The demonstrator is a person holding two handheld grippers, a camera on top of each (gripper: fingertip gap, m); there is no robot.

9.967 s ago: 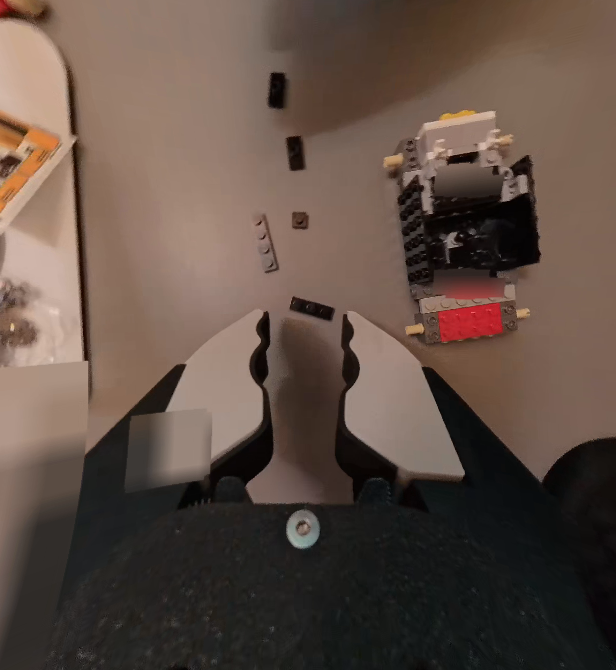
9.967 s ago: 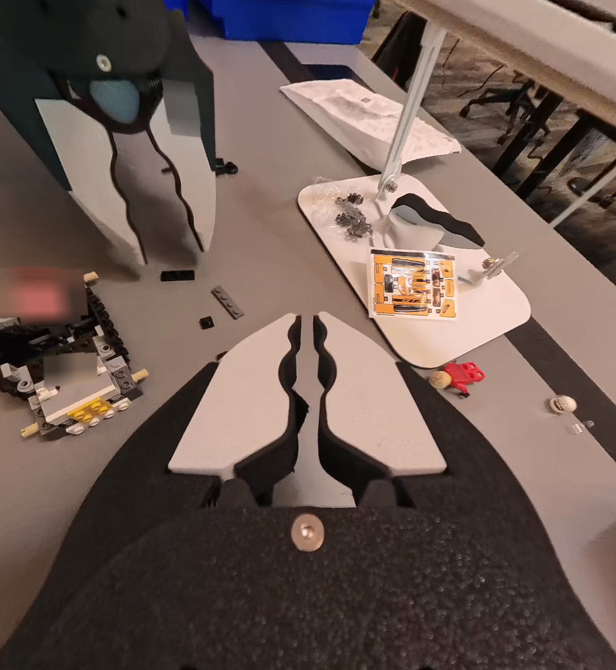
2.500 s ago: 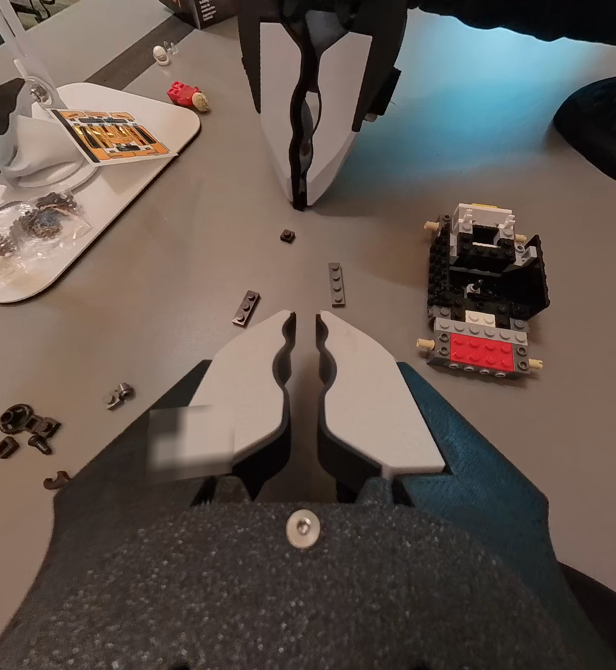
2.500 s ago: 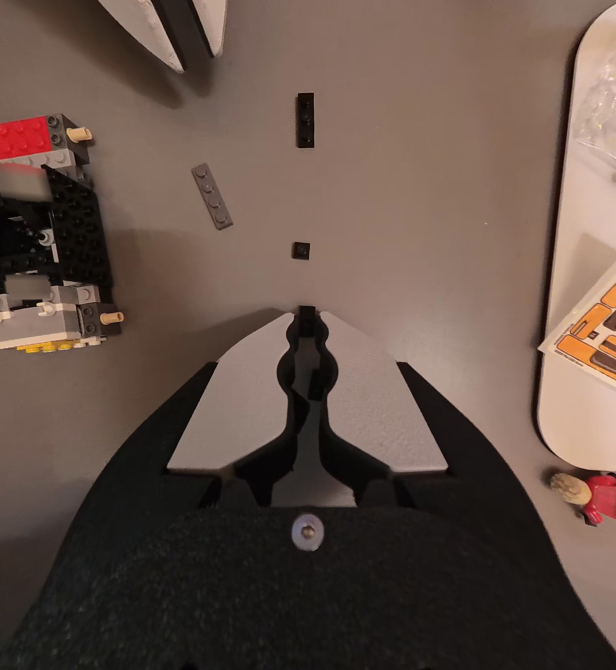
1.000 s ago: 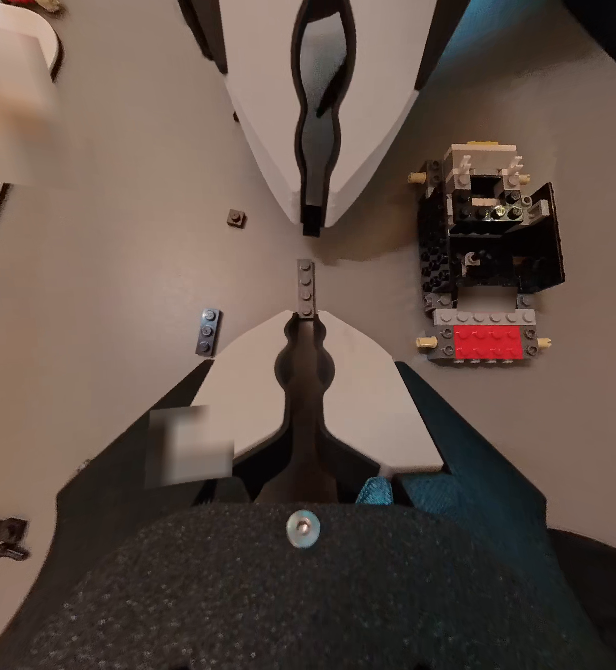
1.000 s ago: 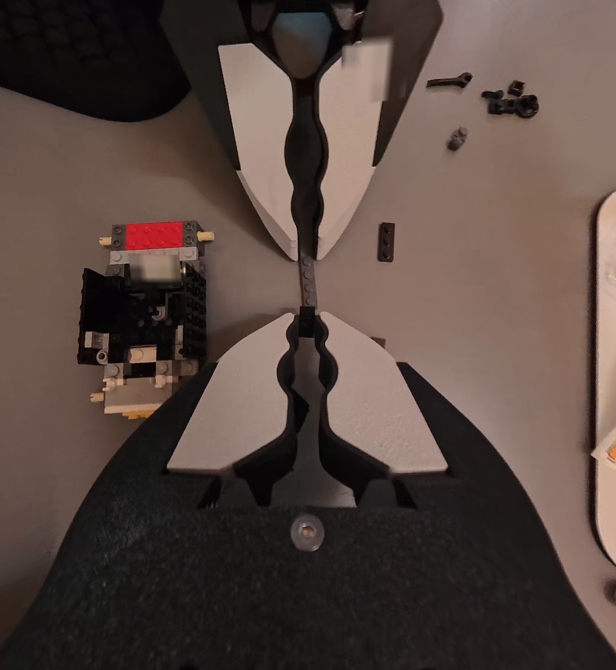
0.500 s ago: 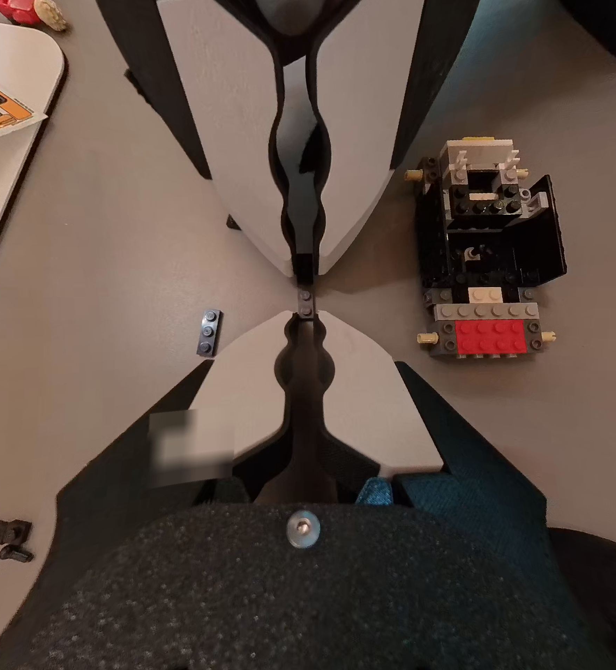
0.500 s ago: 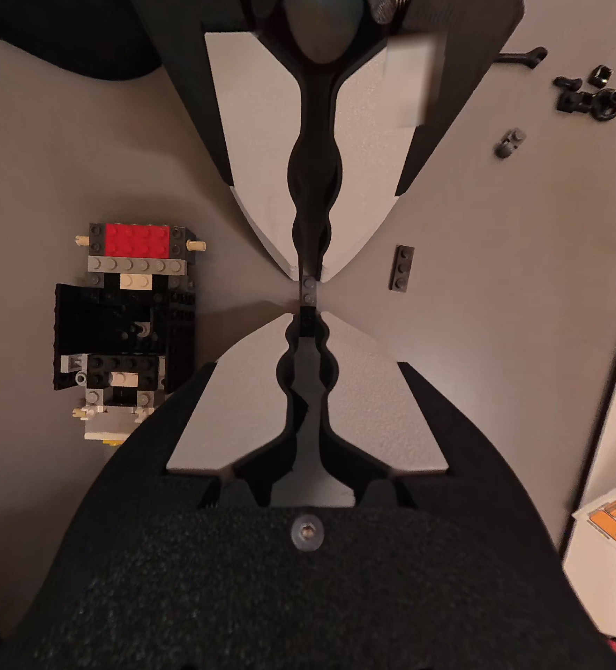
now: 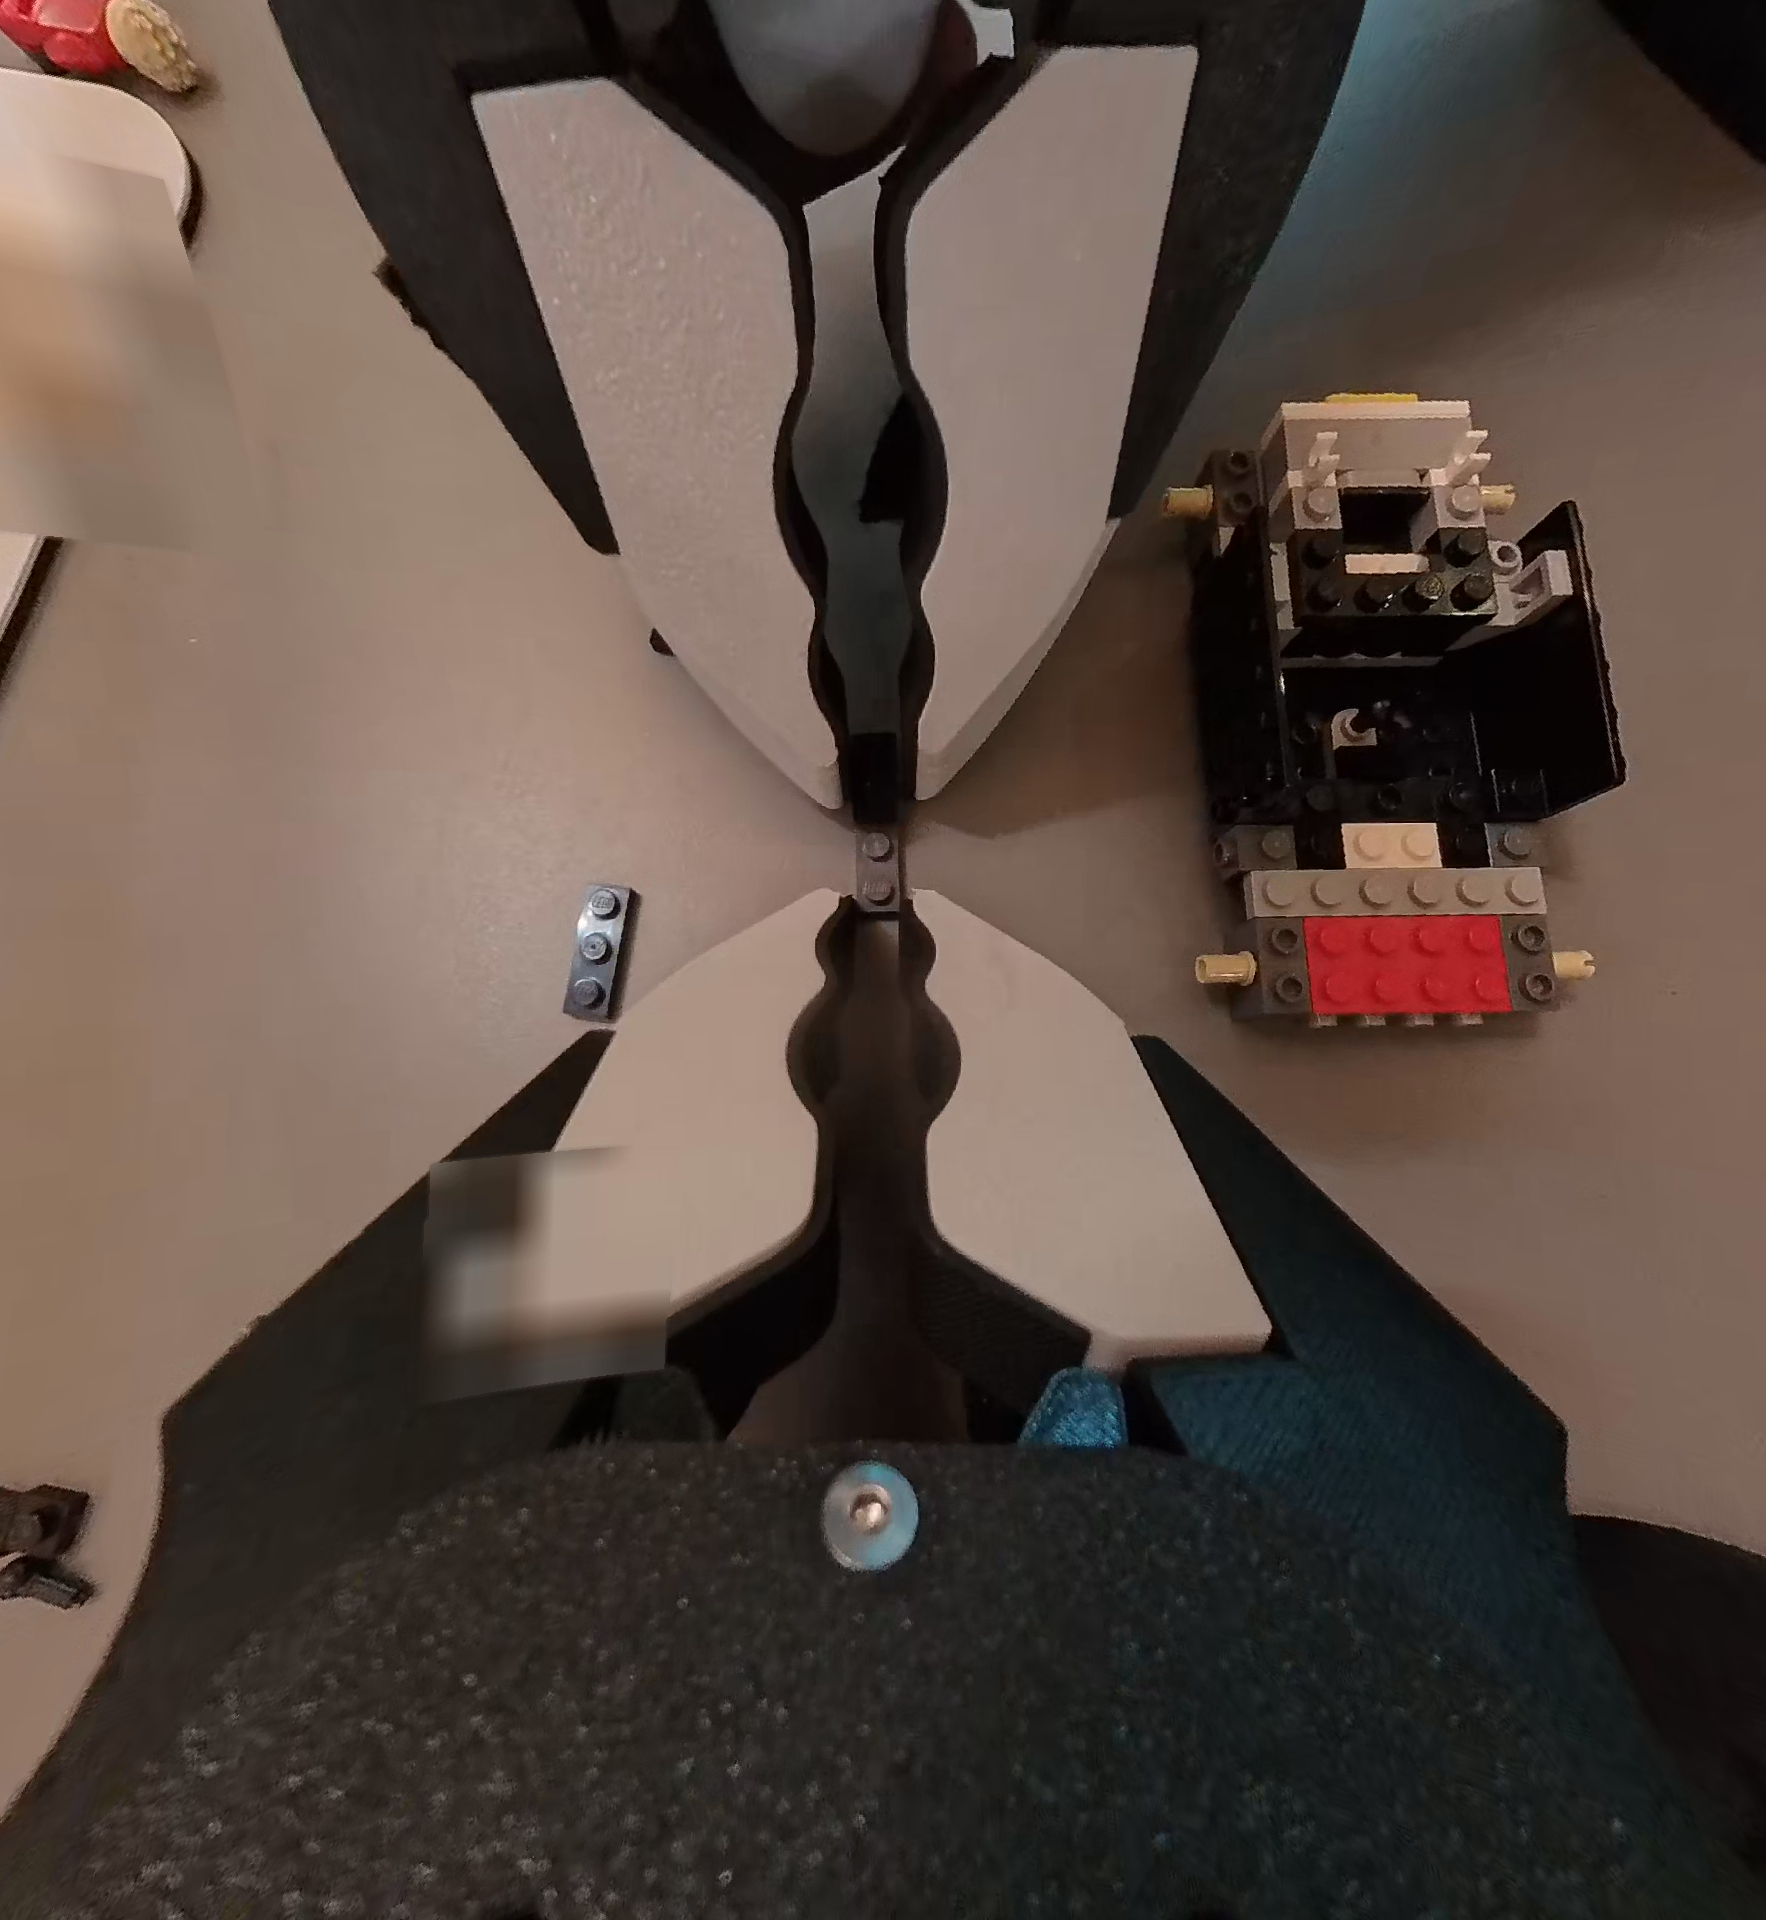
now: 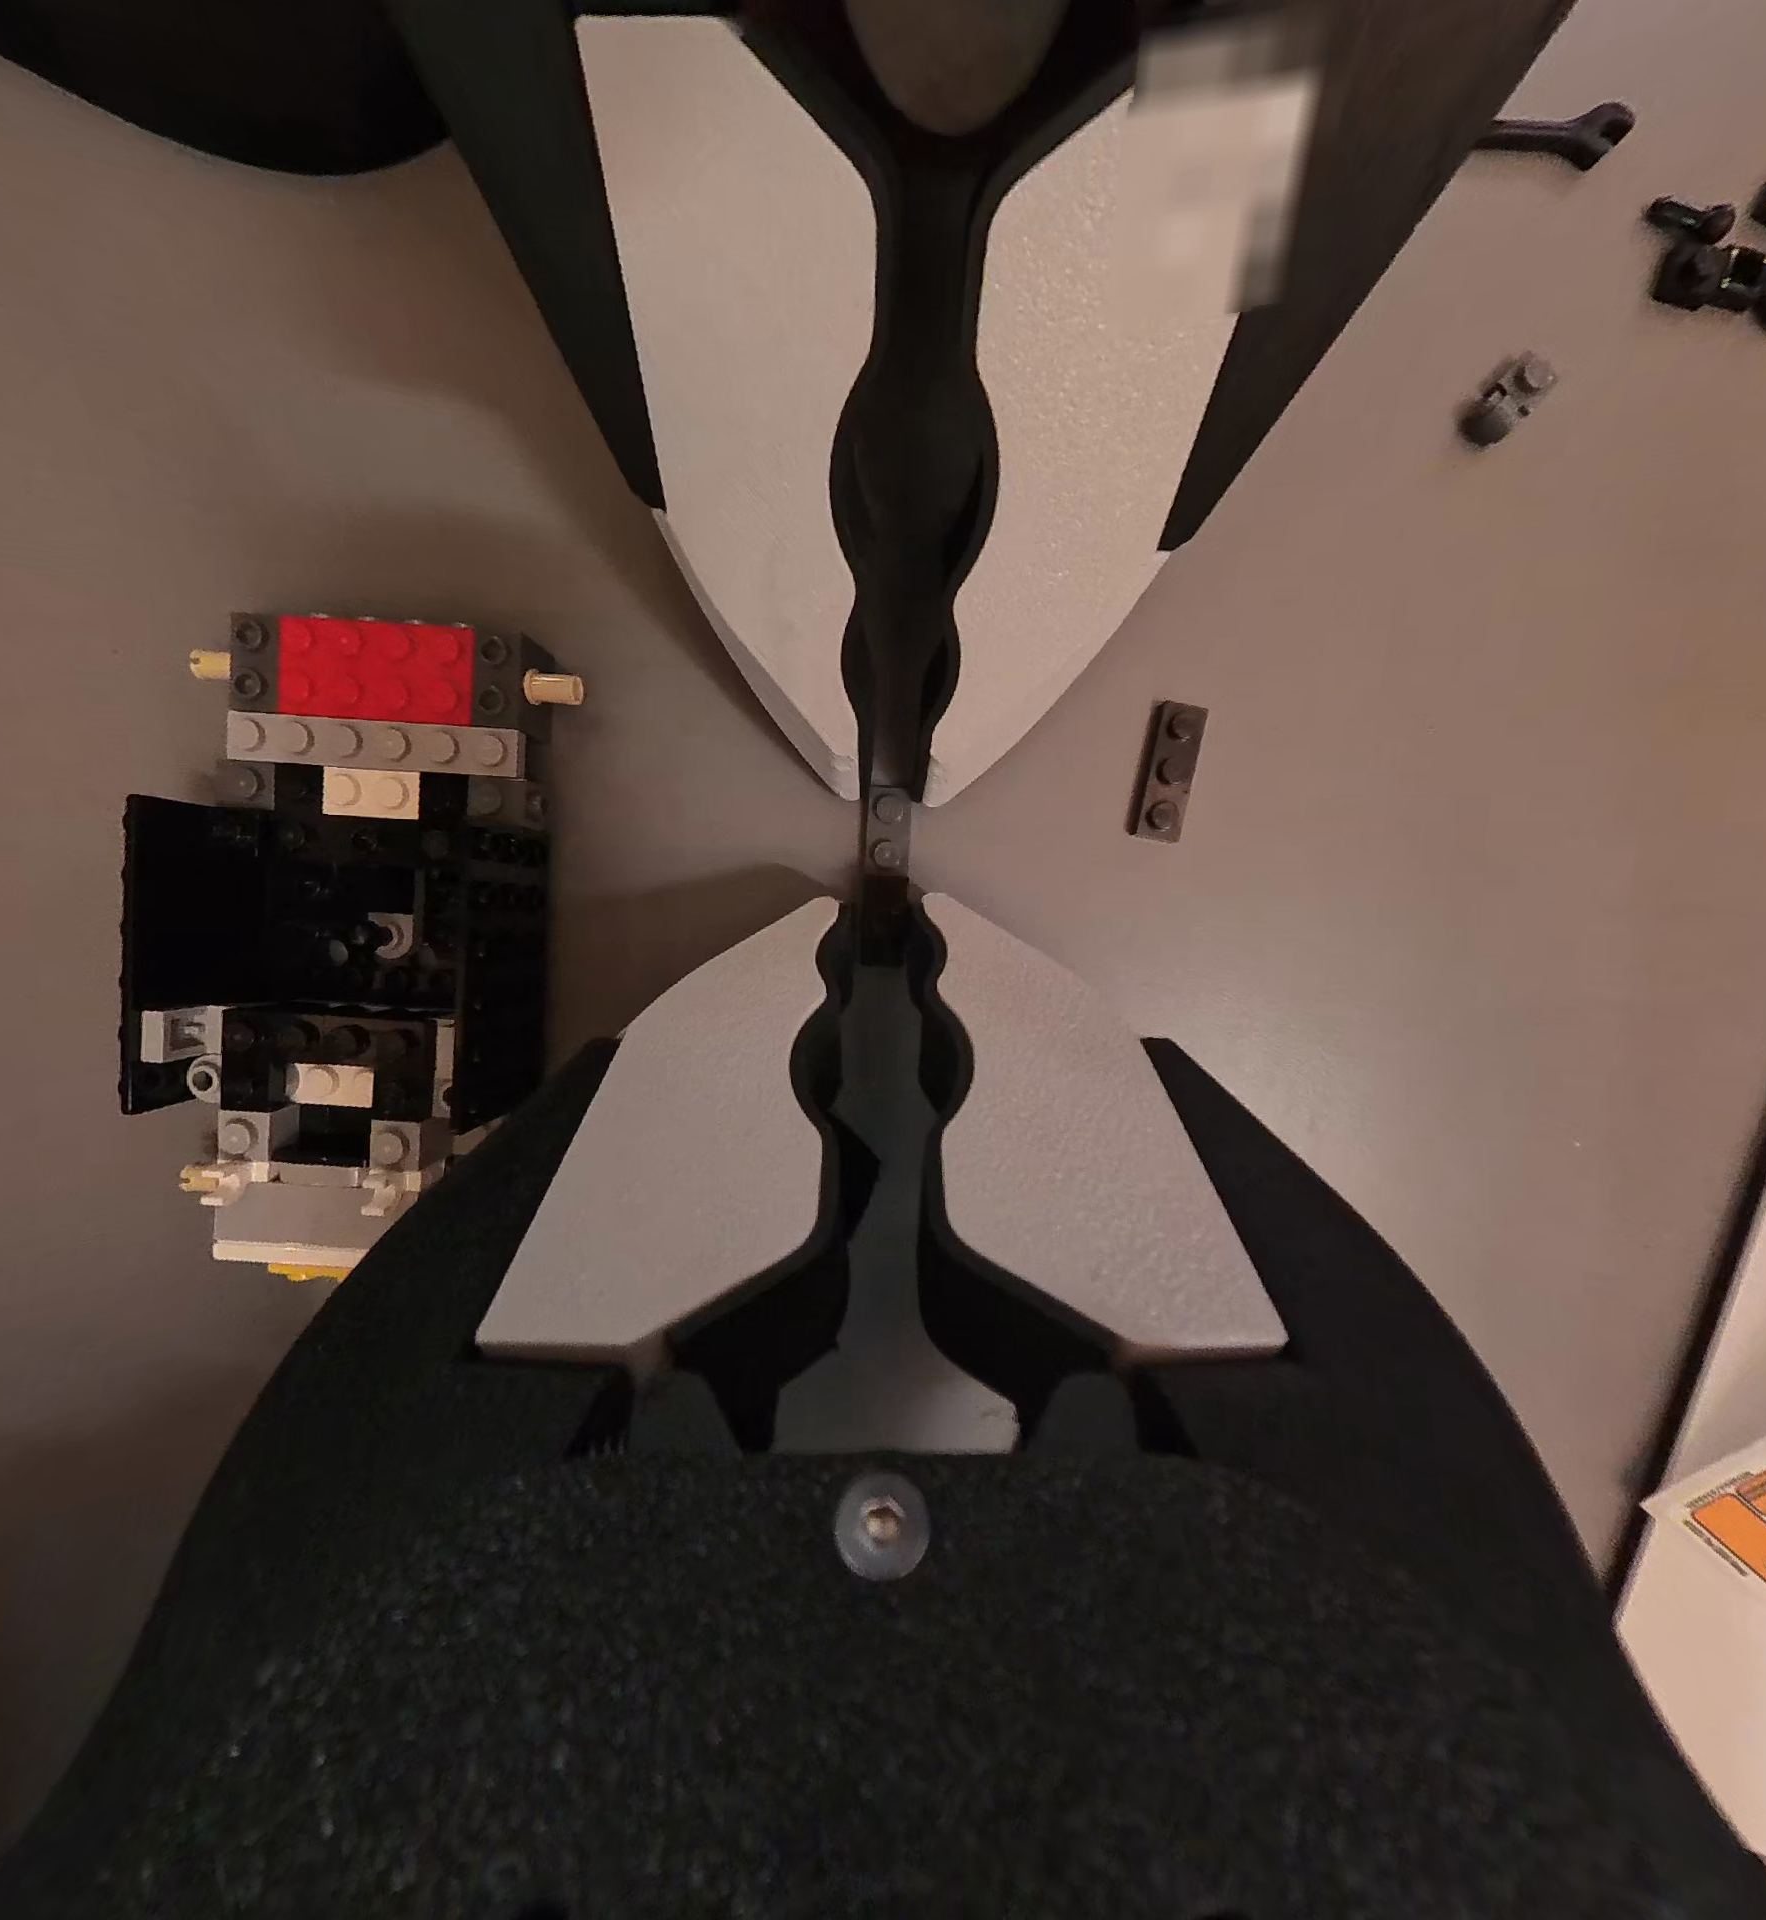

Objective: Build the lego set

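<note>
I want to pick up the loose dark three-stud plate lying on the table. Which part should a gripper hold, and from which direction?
Grip the three-stud plate across its two long edges, at the middle stud, coming from straight above. It lies flat, studs up, with bare table along both long sides, so the fingers should fit there.

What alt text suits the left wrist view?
Two grippers meet tip to tip above a grey table: the left gripper holds a grey plate, the right gripper a black piece. A half-built lego car sits alongside.
</note>
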